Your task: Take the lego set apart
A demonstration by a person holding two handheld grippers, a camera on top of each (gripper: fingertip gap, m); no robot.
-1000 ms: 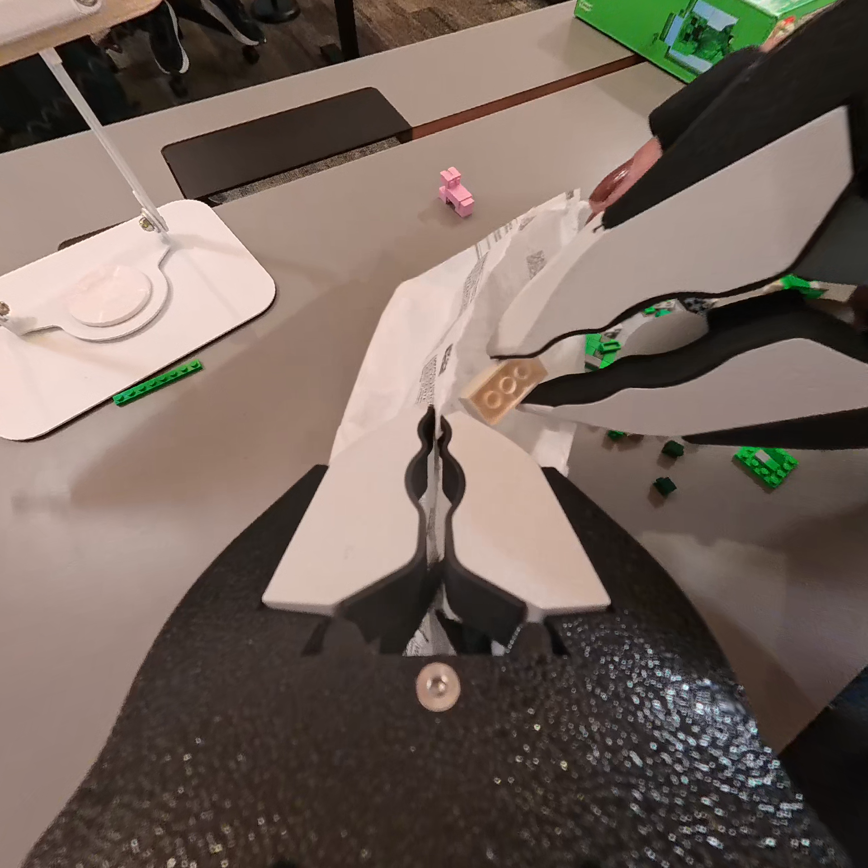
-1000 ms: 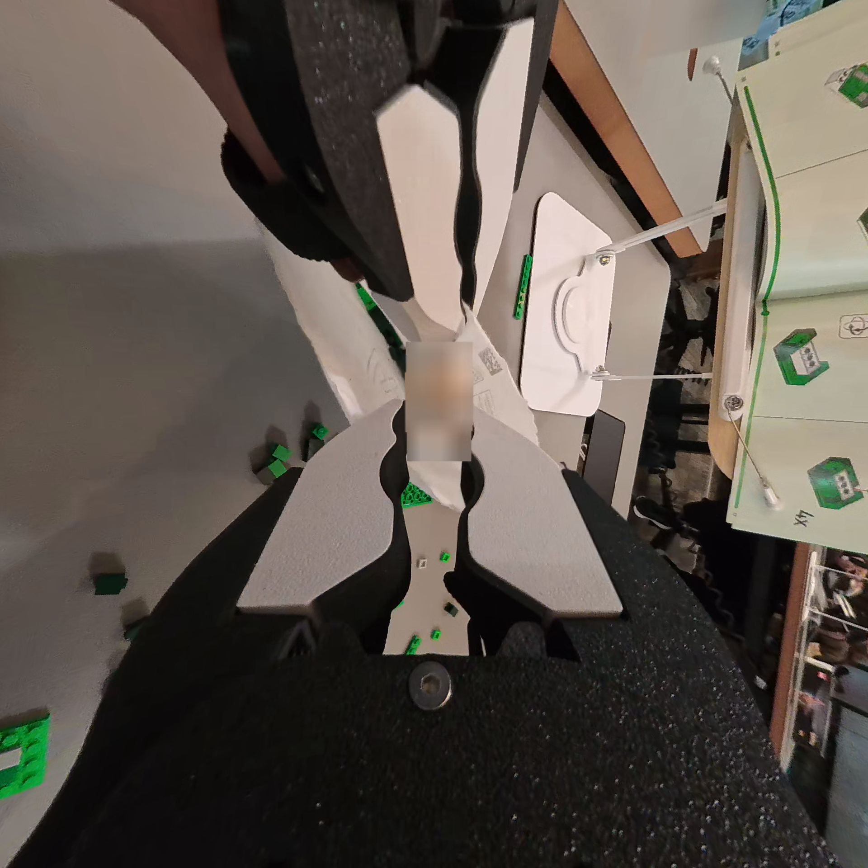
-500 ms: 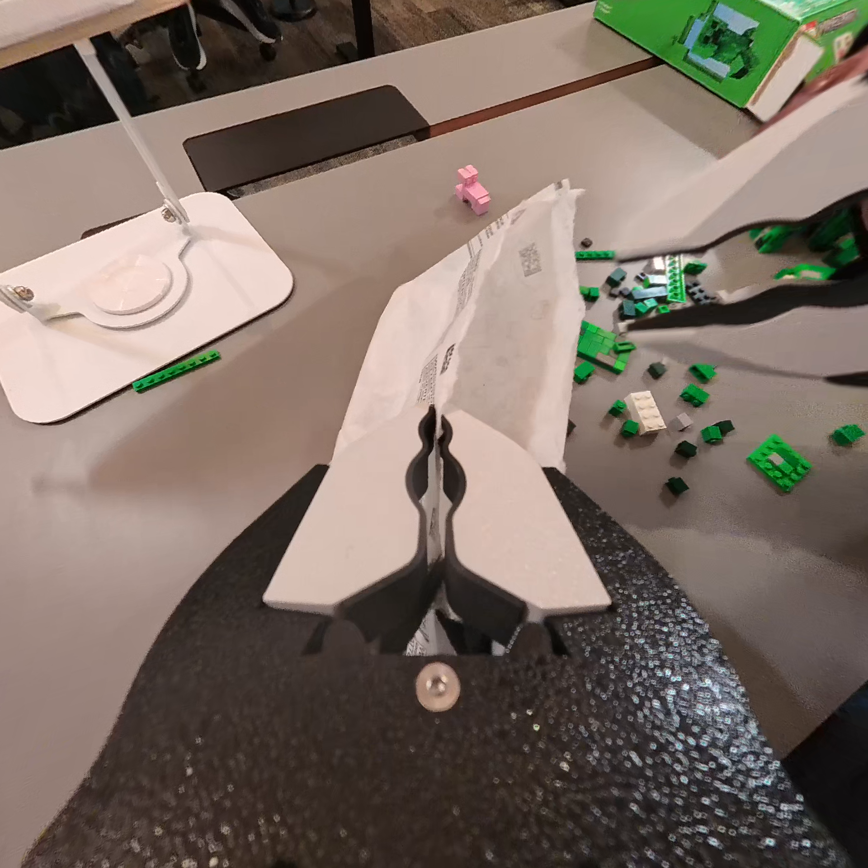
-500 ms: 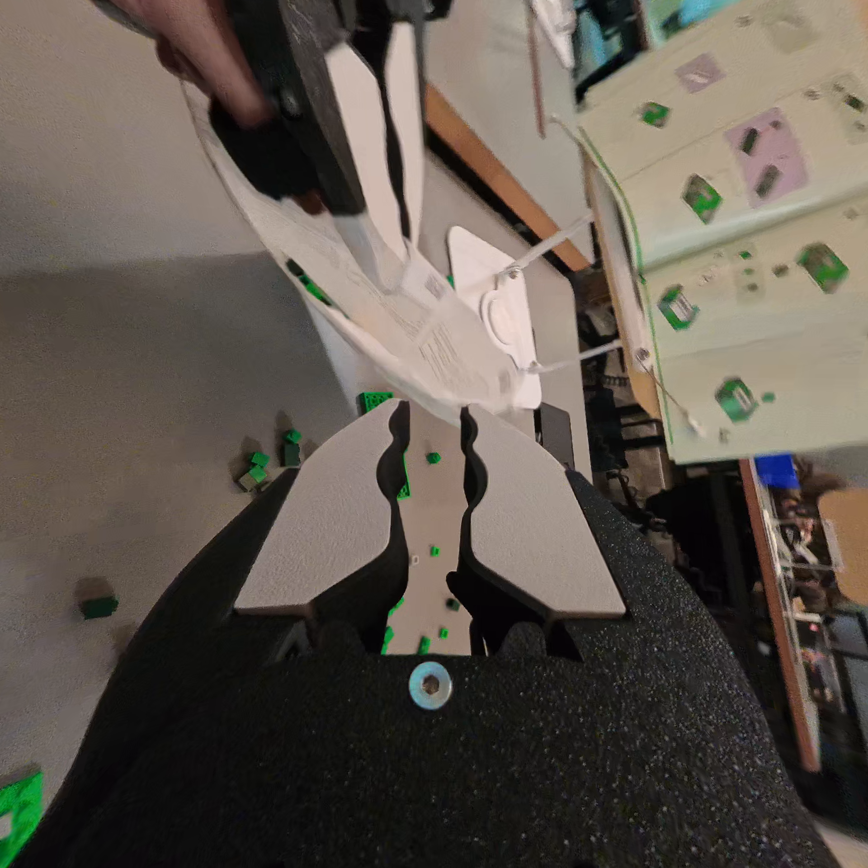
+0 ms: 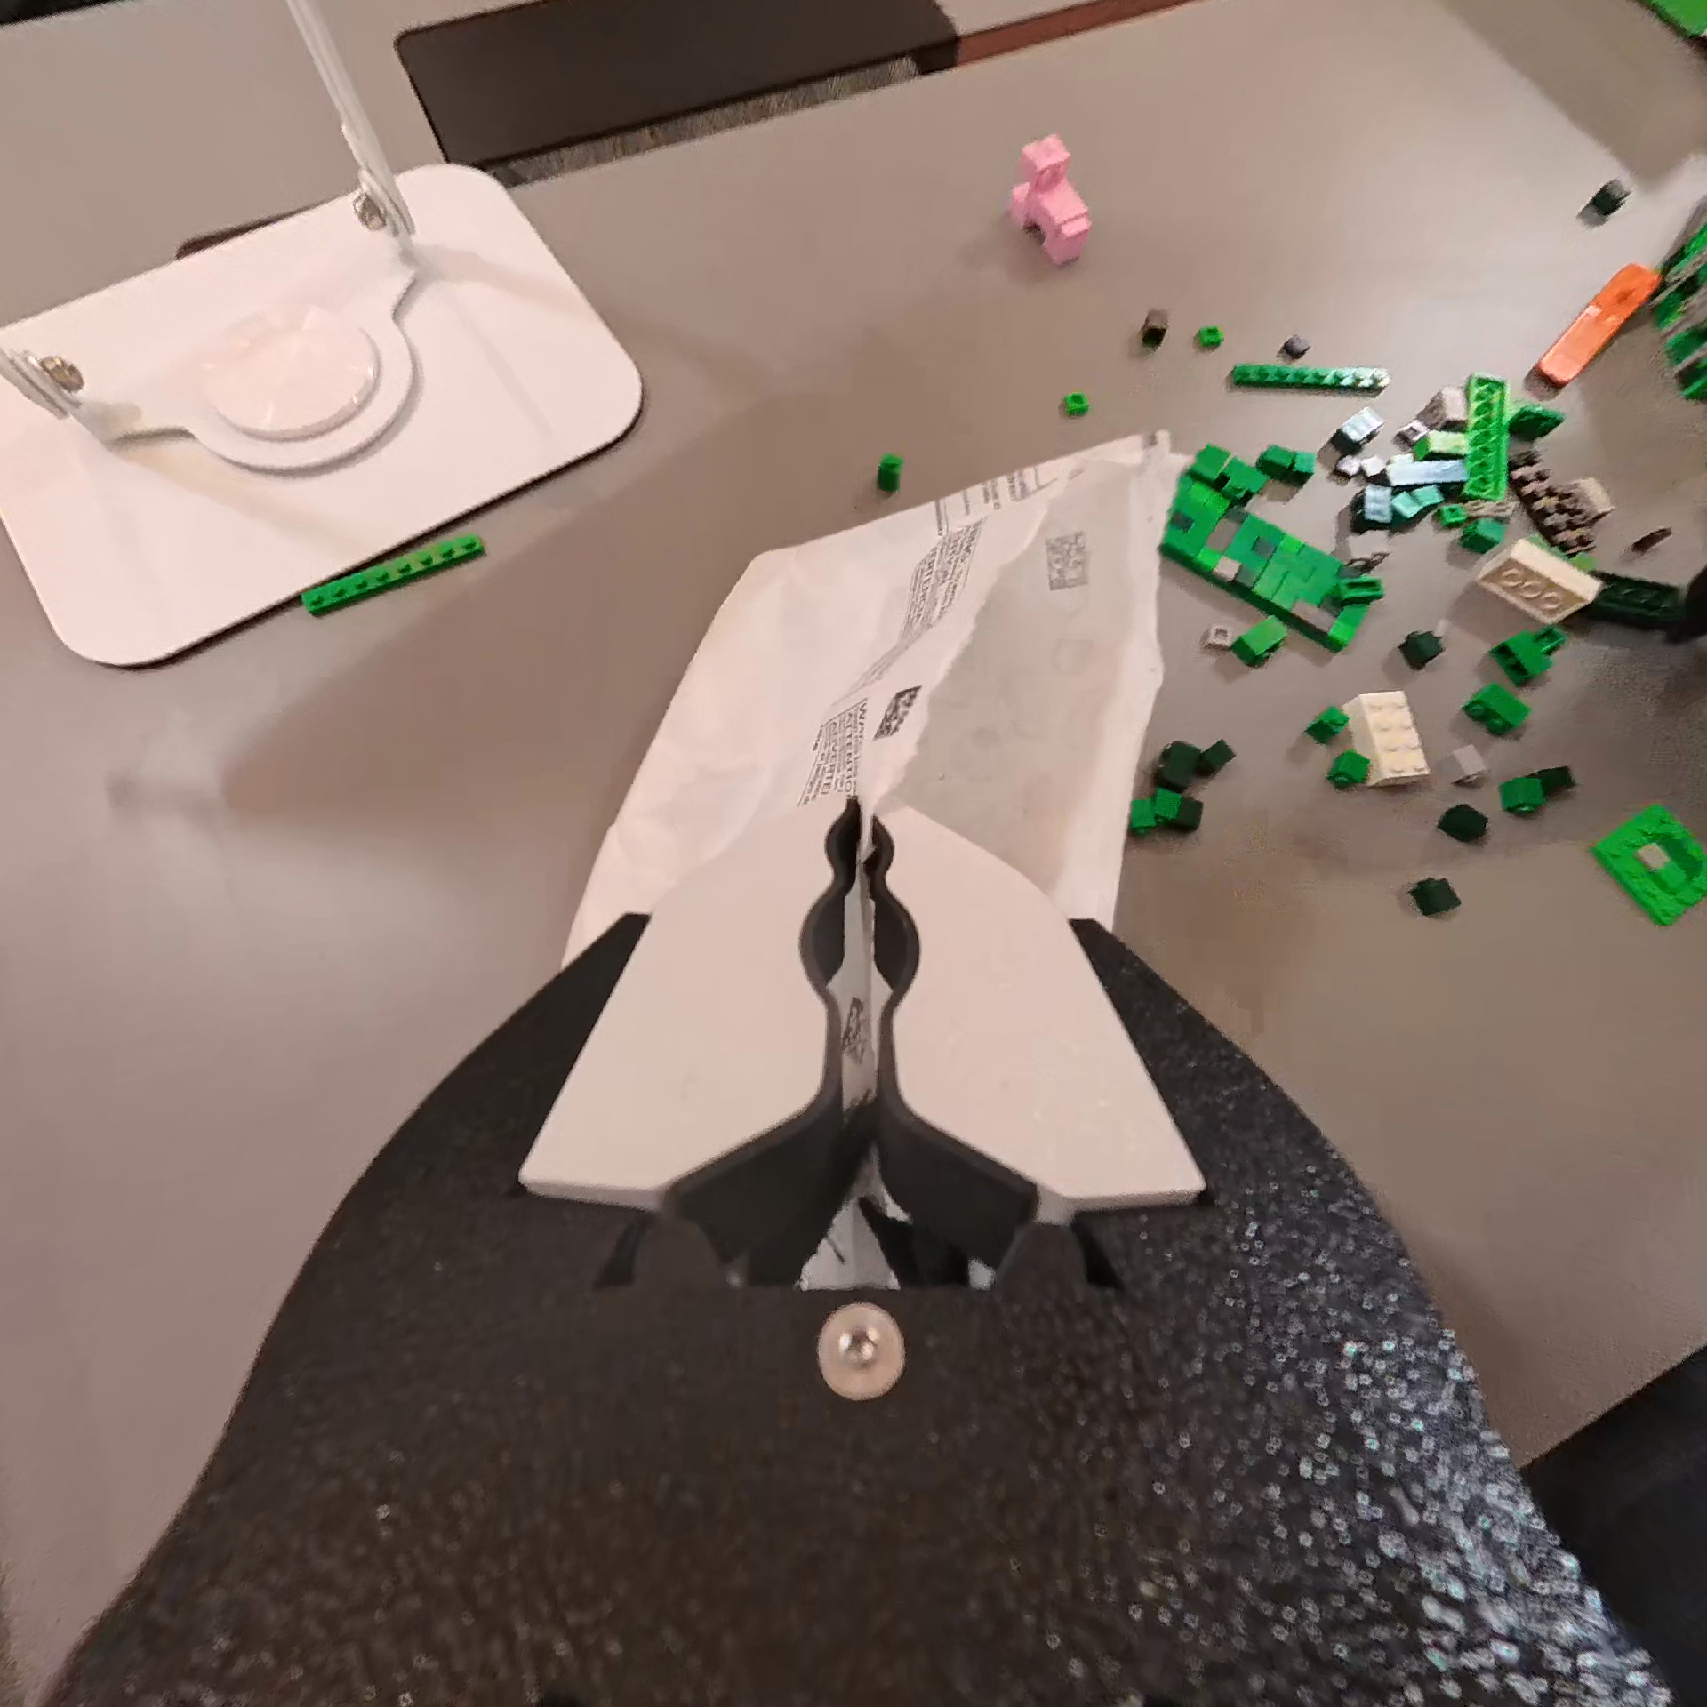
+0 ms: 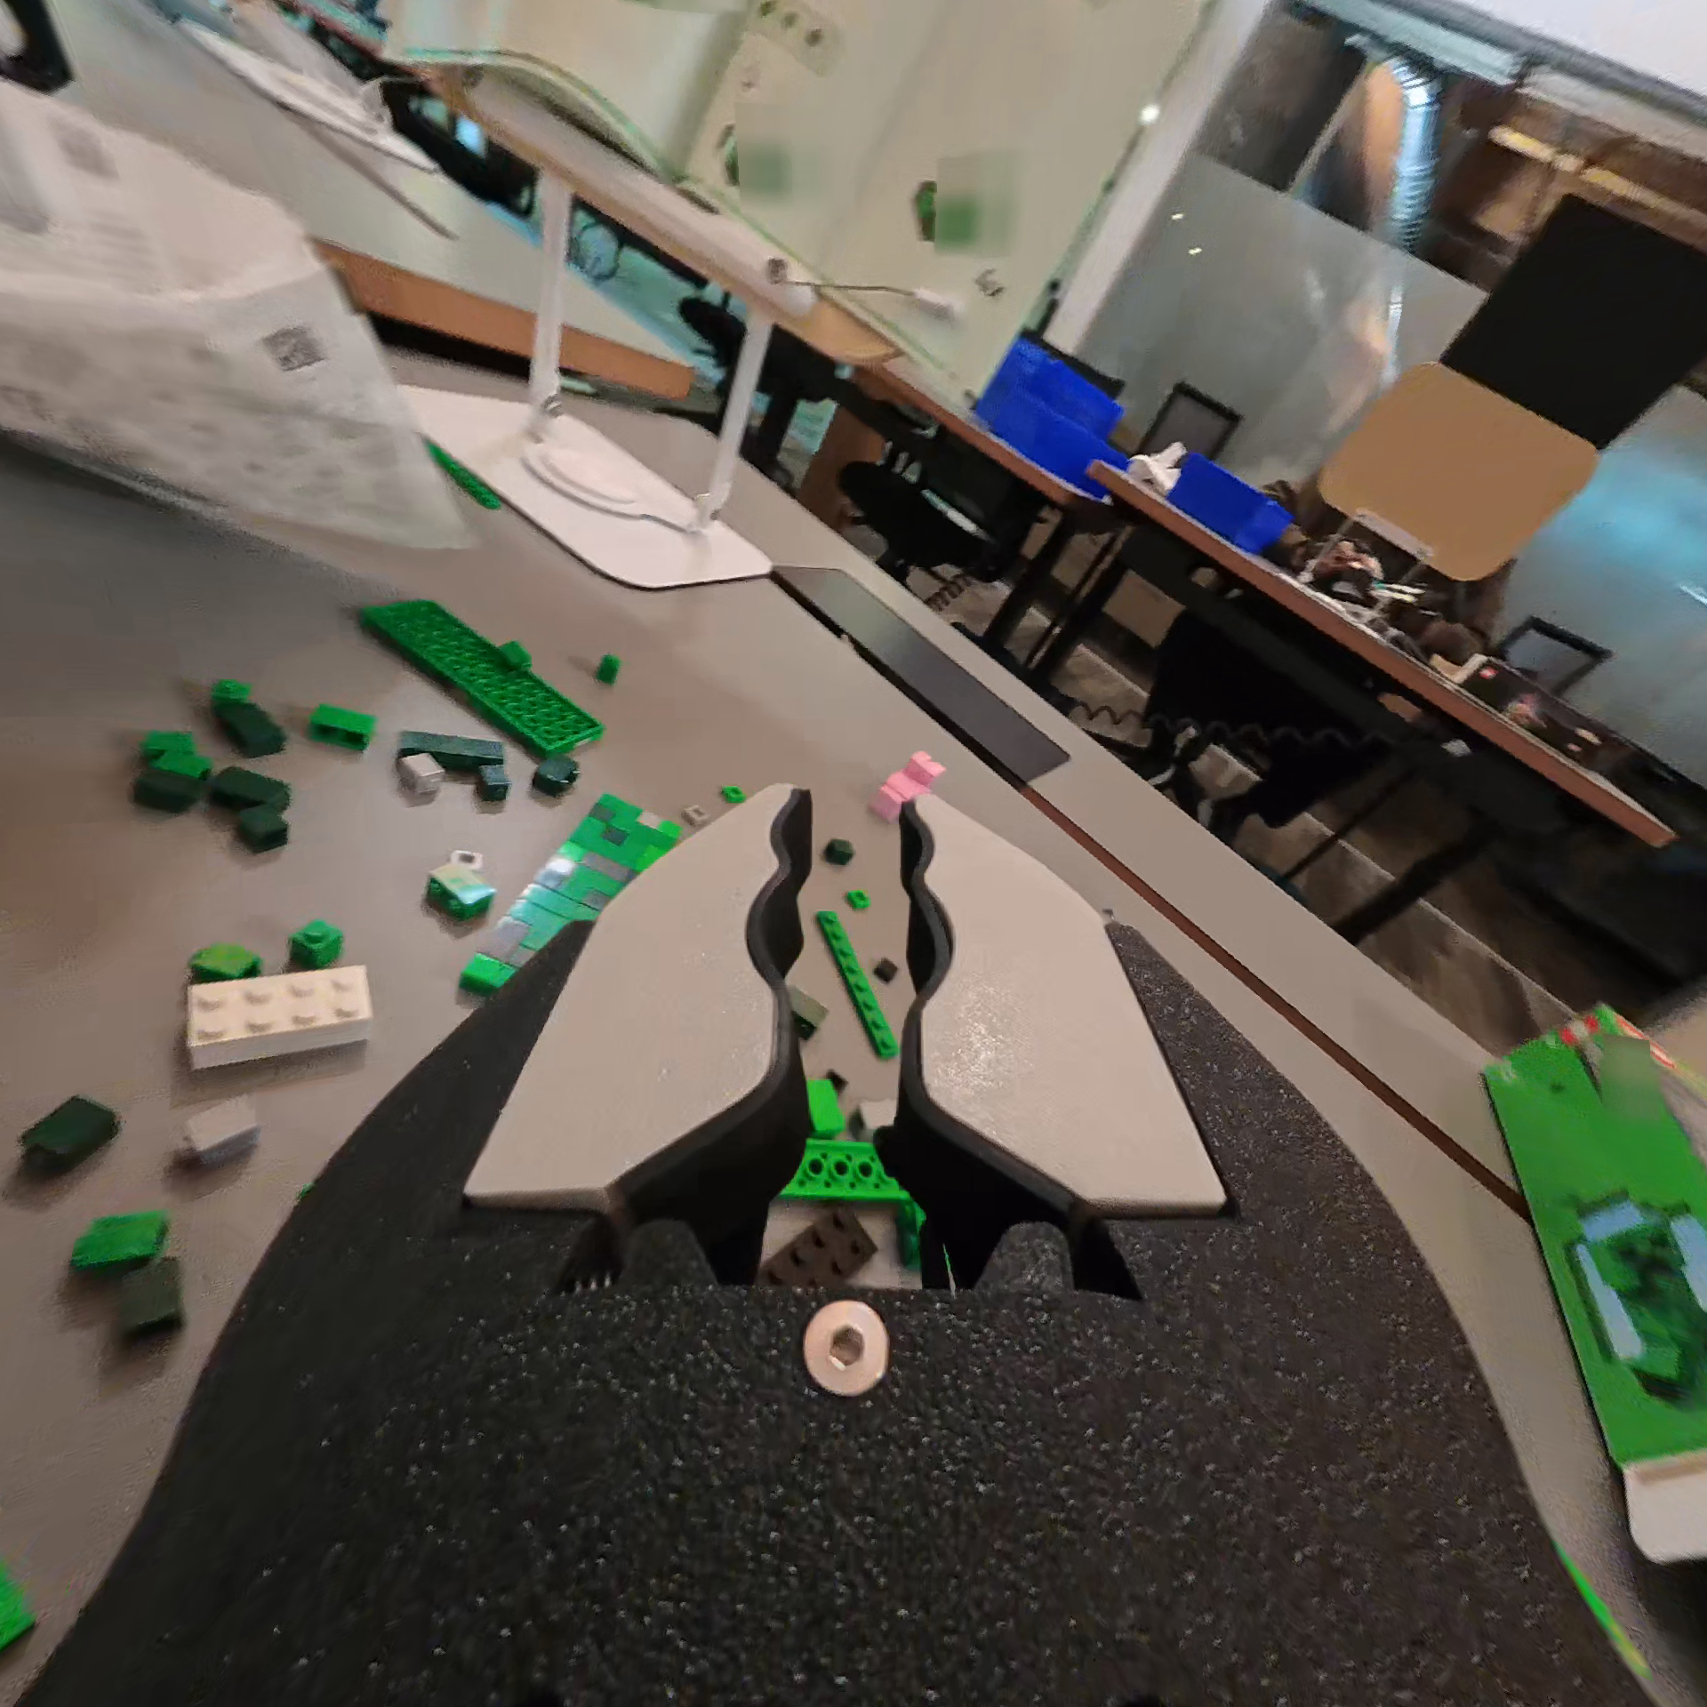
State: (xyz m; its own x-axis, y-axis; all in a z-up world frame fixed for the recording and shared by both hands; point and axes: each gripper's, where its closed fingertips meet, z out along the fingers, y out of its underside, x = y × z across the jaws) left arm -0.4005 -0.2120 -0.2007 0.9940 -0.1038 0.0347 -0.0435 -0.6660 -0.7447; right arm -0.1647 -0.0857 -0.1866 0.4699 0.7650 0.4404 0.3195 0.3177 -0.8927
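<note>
My left gripper (image 5: 864, 822) is shut on the edge of a white paper bag (image 5: 924, 665), whose open mouth points away over the grey table. The bag also shows in the right wrist view (image 6: 185, 369) at the upper left. My right gripper (image 6: 854, 813) is open and empty, low over scattered lego pieces. A thin green plate (image 6: 854, 979) lies on the table between its fingers. Nearby lie a white brick (image 6: 277, 1011), a flat green mosaic assembly (image 6: 591, 877) and a large green plate (image 6: 480, 674). The left wrist view shows the assembly (image 5: 1265, 563), a white brick (image 5: 1386, 748) and a tan brick (image 5: 1533, 577).
A pink figure (image 5: 1048, 199) stands beyond the bag. A white stand base (image 5: 277, 388) sits at the left with a long green plate (image 5: 393, 573) by it. An orange tool (image 5: 1598, 323) lies at the far right. A green box (image 6: 1626, 1247) lies to the right. Tip to tip, the grippers are about 25 cm apart. My right gripper is the nearer one to the white brick (image 6: 277, 1011): about 12 cm, against 20 cm. My left wrist view (image 5: 1402, 733) looks at it from another angle.
A second ago my right gripper held a tan brick at the bag's mouth. It has since pulled away to the right, open and empty, over the loose pieces. My left gripper still grips the bag.
</note>
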